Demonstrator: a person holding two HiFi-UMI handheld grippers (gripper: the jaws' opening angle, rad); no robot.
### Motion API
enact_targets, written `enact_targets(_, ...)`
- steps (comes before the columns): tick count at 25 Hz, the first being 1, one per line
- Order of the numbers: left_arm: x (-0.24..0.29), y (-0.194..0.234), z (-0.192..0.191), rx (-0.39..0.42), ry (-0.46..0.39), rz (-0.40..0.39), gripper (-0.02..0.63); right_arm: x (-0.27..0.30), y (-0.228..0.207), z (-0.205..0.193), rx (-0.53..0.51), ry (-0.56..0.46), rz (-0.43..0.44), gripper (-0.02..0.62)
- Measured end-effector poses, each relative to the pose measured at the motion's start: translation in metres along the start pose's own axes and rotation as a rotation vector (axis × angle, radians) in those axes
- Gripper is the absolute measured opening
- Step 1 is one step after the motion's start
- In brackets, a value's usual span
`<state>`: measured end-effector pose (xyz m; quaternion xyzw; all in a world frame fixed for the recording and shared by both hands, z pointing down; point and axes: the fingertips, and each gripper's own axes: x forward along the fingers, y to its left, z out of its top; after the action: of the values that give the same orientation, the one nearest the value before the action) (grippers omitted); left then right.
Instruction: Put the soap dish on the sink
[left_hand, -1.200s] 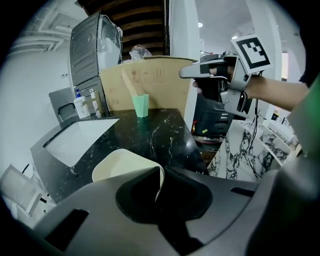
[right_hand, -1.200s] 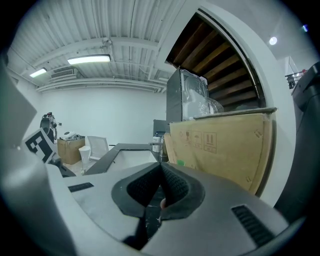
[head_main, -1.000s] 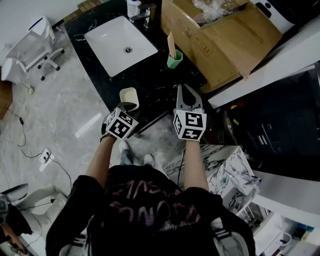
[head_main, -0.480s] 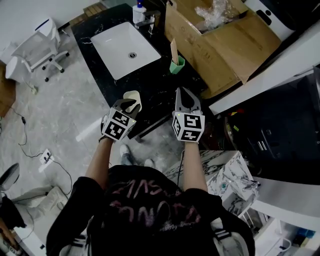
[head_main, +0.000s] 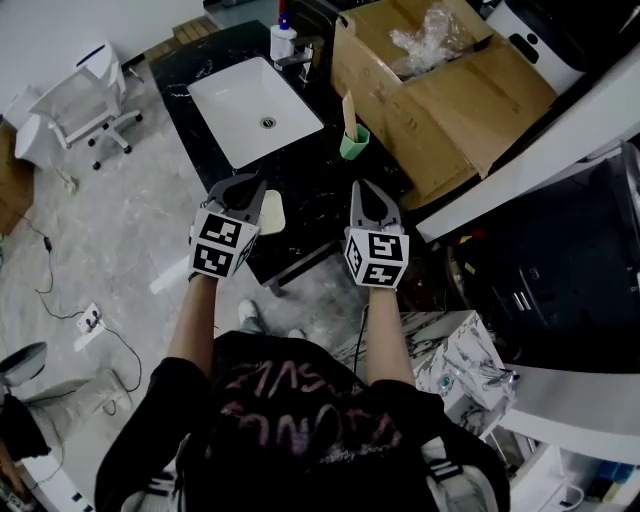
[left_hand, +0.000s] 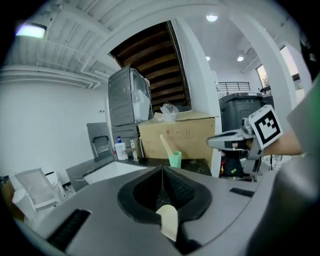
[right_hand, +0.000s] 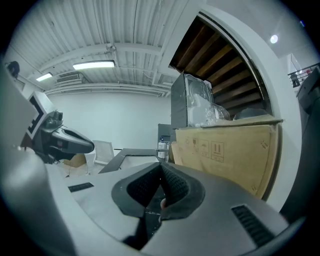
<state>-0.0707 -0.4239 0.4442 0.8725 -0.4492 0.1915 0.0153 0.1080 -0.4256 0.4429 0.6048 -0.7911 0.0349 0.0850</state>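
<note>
MOVED: left gripper (head_main: 243, 186) has swung left since the earlier frame; soap dish (head_main: 271, 212) now at its 3 o'clock | LEFT: clamped on the dish rim, above the counter (head_main: 305, 165) edge | RIGHT: right gripper (head_main: 367, 192) closed, empty | TARGET: sink (head_main: 225, 95) at 12 o'clock | HANDLING: judged light, rigid, slick; retain rim grip.

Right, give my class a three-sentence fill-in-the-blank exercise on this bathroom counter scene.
1. The left tool is shut on the cream ____.
2. The green cup stands between the white sink and the ____ box.
3. The counter is ____ in colour.
Missing words: soap dish; cardboard; black.
</note>
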Motion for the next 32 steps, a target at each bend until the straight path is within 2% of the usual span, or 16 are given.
enact_targets(12, -0.029, 0.028, 0.048, -0.014, -0.138, 0.118, 0.017, -0.009, -0.004, 0.01, -0.017, -0.028, -0.008, 0.014)
enact_targets(19, -0.04, 0.032, 0.044, -0.071, -0.161, 0.151, 0.017, -0.017, 0.002, 0.013, -0.024, -0.045, 0.01, 0.014)
enact_targets(25, -0.05, 0.028, 0.043, -0.066, -0.168, 0.178, 0.017, -0.024, -0.001, 0.016, -0.026, -0.051, 0.011, 0.012)
enact_targets(30, -0.054, 0.024, 0.038, -0.07, -0.16, 0.186, 0.017, -0.027, -0.004, 0.018, 0.027, -0.063, 0.025, 0.012)
enact_targets(32, -0.055, 0.023, 0.037, -0.076, -0.16, 0.189, 0.017, -0.027, -0.004, 0.021, 0.009, -0.065, 0.024, 0.012)
